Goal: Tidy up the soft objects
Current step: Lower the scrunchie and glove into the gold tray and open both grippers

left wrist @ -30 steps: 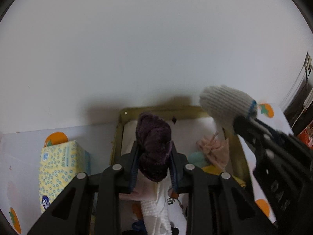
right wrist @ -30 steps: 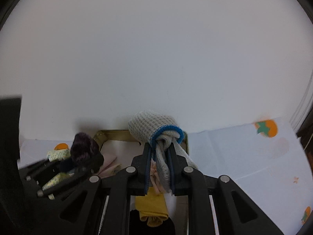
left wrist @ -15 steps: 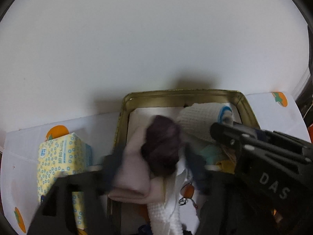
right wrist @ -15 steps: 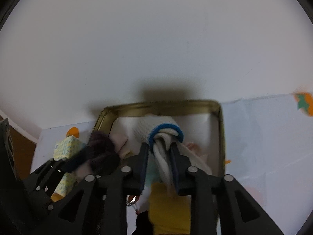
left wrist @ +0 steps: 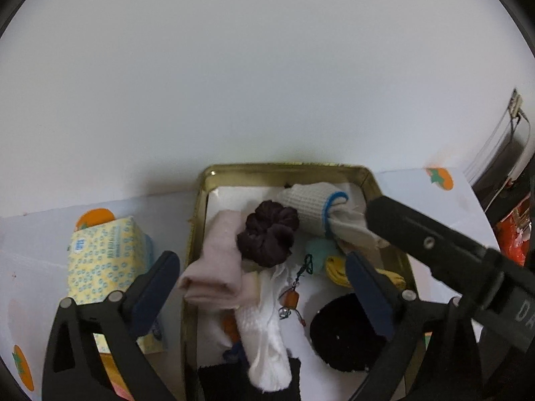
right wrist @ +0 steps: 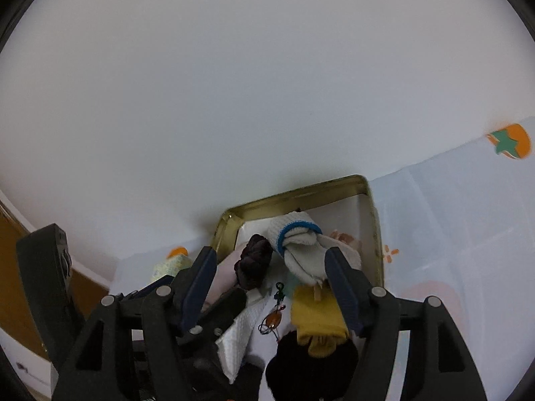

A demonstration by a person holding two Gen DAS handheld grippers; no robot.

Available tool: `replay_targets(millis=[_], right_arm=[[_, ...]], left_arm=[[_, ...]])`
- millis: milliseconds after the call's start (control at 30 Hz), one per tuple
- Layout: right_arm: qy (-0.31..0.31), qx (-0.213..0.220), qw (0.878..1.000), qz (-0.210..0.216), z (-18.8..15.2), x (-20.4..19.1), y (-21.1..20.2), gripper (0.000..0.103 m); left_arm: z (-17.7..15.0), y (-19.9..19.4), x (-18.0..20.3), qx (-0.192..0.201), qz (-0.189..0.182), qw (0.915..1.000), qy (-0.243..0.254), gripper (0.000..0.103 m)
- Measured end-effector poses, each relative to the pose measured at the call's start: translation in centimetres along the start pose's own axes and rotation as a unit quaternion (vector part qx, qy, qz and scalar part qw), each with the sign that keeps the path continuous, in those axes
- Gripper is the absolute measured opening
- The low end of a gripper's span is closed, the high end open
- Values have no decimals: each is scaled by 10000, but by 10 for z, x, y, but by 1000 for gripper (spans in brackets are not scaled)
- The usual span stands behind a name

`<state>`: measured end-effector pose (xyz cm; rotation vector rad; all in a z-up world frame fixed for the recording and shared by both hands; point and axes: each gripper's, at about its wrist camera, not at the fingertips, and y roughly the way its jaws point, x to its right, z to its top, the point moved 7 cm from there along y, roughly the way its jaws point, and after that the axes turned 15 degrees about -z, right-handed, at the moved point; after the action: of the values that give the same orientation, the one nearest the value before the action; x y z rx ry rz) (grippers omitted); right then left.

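So the gold tin tray [left wrist: 195, 234] holds the soft stuff, both claws over it with jaws opening and gripping nothing: left gripper [left wrist: 260, 277] above the dark purple scrunchie [left wrist: 267, 235], right gripper [right wrist: 271, 269] around the loose white rolled sock [right wrist: 297, 247].

A crumpled dark purple fuzzy scrunchie [left wrist: 268, 242] and a rolled white waffle-knit sock with blue cuff [left wrist: 312, 208] lie touching inside a gold metal tin [left wrist: 197, 220].
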<state>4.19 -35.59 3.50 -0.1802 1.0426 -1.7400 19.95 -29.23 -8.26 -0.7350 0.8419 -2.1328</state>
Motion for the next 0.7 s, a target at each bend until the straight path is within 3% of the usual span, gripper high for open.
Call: replay_targets(millis=[333, 633, 700], right_arm=[[208, 1448, 9879, -515, -52, 13, -61, 69], [-271, 2812, 9530, -1099, -87, 0, -111, 70], [-352, 3099, 9419, -1249, -94, -4, -119, 76]], left_arm=[[-39, -47, 0, 1208, 435, 9907, 460, 101], [-71, -80, -10, 2049, 692, 9741, 662, 103], [-78, -88, -11, 2227, 752, 9691, 747, 103]])
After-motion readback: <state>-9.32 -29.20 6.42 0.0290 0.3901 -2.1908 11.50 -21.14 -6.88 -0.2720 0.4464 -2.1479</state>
